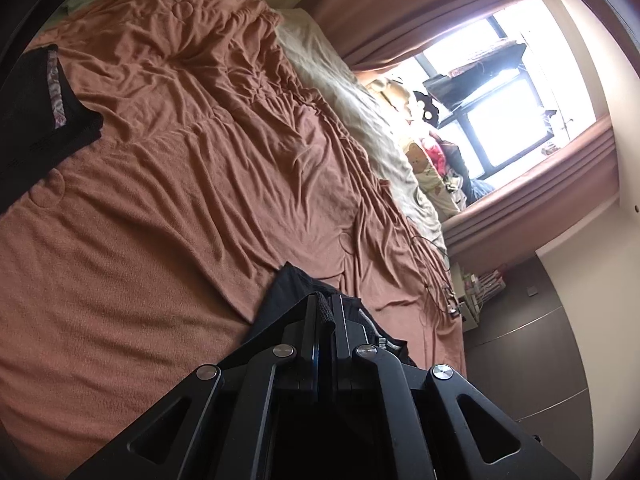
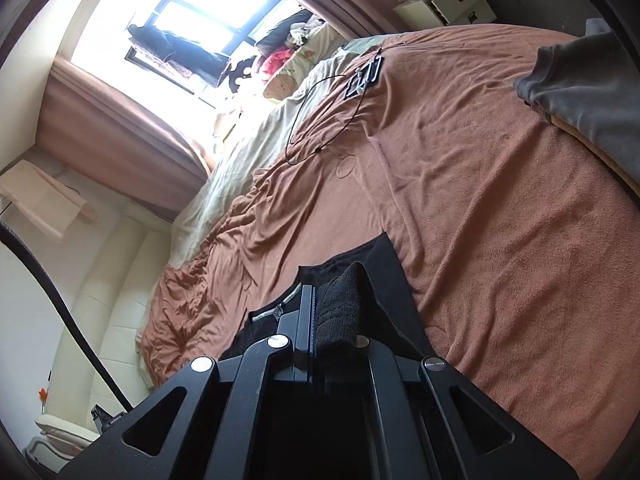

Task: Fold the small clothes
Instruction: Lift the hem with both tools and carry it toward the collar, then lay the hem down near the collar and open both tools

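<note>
Left to right across the bed. At far left of the left wrist view, a second dark garment with a patterned strip (image 1: pixel 44 120) lies flat on the rust-brown bedspread (image 1: pixel 168 184), well apart from the work. The left tongs (image 1: pixel 325 312) are pressed together on a fold of the black garment (image 1: pixel 280 300), which hangs and drapes from the pinch just above the bedspread. The right tongs (image 2: pixel 334 300) are likewise clamped, pinching another bunched edge of the same black garment (image 2: pixel 384 280); a pale trimmed hem (image 2: pixel 280 304) shows beside the left finger.

Handling, as a judgement: the cloth looks light, soft and limp, with a knitted or ribbed texture at the pinch. It should not slip easily, but it has no stiffness and will sag between two holds. Hold is best taken at corners or along a hem, so that the edge stays taut and the panel can be laid flat. Nothing about it seems fragile.

Surface: the bedspread is a soft, heavily creased fabric, so a laid garment may ride over wrinkles. A cream sheet (image 2: pixel 248 148) shows along the far side, with a thin black cable (image 2: pixel 304 128) looped on it. At right, a grey folded cloth (image 2: pixel 584 92) rests near the bed's edge.

Room: a bright window (image 2: pixel 208 12) with pinkish-brown curtains (image 2: pixel 120 120), soft toys (image 2: pixel 280 76) on the sill, a small white cabinet (image 2: pixel 444 0).
</note>
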{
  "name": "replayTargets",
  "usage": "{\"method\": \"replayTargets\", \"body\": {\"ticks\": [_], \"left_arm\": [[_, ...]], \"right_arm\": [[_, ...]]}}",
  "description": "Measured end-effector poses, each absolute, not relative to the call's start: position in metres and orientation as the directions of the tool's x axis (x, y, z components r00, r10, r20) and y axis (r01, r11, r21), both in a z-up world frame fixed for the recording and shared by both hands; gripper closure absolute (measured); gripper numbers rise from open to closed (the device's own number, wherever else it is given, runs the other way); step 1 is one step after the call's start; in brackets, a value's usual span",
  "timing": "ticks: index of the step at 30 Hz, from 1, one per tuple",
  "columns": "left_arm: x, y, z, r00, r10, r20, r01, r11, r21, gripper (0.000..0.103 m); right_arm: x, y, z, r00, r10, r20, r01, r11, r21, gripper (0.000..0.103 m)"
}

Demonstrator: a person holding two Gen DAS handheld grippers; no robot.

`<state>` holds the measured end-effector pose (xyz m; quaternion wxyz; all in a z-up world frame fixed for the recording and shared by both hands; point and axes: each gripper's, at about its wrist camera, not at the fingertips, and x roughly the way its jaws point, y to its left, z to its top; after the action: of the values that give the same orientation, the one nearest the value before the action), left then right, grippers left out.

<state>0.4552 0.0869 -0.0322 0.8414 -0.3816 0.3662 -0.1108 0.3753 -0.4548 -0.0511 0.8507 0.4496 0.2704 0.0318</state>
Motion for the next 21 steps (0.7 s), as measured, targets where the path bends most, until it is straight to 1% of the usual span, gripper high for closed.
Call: {"method": "replayTargets", "body": {"ticks": [8, 21], "left_arm": [[0.51, 0.062, -0.067, 0.648, -0.439, -0.622, -0.136, 0.737, -0.662, 0.1], [0.578, 0.042, -0.126, 0.545, -0.399, -0.738, -0.207, 0.789, -0.579, 0.1]], "right_arm": [[0.411, -0.449, -0.062, 0.806, 0.253, -0.535, 0.293, 0.614, 0.733, 0.103], [0.459, -0.439, -0.073, 0.726, 0.232, -0.647, 0.392, 0.634, 0.667, 0.103]]}}
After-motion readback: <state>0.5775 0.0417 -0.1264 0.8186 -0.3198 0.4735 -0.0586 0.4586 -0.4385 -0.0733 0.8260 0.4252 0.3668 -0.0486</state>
